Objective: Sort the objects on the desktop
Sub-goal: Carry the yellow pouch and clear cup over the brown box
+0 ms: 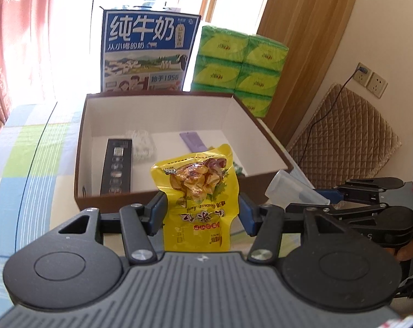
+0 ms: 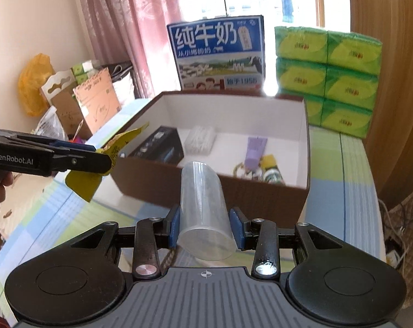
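While you hold both tools just short of the brown cardboard box with white lining, your left hand-held gripper is clamped on one yellow foil snack pouch, upright between the blue pads, and your right hand-held gripper is clamped on one clear plastic cup, lying on its side with its base toward you. Inside the box your left view counts one long black carton at 9 o'clock, one white wrapped bundle beside it, and one lilac tag toward 1 o'clock. Only the right view shows the small yellow-capped bottle and ring beside that tag, plus clutter of bags at 9 o'clock beyond the checked desk. Behind the box stand one blue milk carton case and one stack of green tissue packs, six faces showing in the right view.
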The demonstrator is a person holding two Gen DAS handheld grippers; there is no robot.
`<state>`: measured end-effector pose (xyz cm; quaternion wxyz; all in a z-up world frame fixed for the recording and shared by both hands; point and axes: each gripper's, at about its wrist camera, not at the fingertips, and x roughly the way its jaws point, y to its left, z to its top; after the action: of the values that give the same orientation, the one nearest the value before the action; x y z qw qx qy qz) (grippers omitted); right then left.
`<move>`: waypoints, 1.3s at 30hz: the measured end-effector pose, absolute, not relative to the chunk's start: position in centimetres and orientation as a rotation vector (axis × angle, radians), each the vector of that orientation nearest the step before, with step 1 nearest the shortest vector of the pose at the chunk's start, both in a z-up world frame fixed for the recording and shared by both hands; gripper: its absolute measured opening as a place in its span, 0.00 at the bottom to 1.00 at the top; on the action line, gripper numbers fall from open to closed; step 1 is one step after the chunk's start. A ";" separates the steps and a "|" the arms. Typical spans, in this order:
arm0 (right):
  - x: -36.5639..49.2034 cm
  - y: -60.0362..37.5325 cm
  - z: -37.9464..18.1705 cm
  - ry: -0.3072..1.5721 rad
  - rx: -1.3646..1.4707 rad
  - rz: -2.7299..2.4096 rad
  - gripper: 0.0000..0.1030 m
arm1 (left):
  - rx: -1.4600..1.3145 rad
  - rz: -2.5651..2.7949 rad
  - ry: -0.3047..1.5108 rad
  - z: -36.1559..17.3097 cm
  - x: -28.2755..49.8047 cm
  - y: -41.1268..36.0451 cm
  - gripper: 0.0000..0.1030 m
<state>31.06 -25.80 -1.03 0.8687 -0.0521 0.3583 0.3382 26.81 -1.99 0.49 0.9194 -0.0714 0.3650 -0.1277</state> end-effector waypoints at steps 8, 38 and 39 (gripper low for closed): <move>34.0 -25.0 0.3 0.707 -0.106 0.708 0.35 | -0.141 -0.273 0.730 0.9 29.7 -2.4 0.49; 44.4 -22.2 -2.5 0.765 -0.140 0.653 0.35 | -0.197 -0.217 0.891 -5.0 41.3 -2.6 0.49; 44.5 -22.2 -2.8 0.772 -0.141 0.652 0.35 | -0.198 -0.215 0.903 -5.3 41.5 -2.6 0.49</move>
<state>44.54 -22.19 -2.77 0.8727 -0.0677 0.3695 0.3120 41.52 -2.59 -5.32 0.8896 -0.0951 0.4346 -0.1036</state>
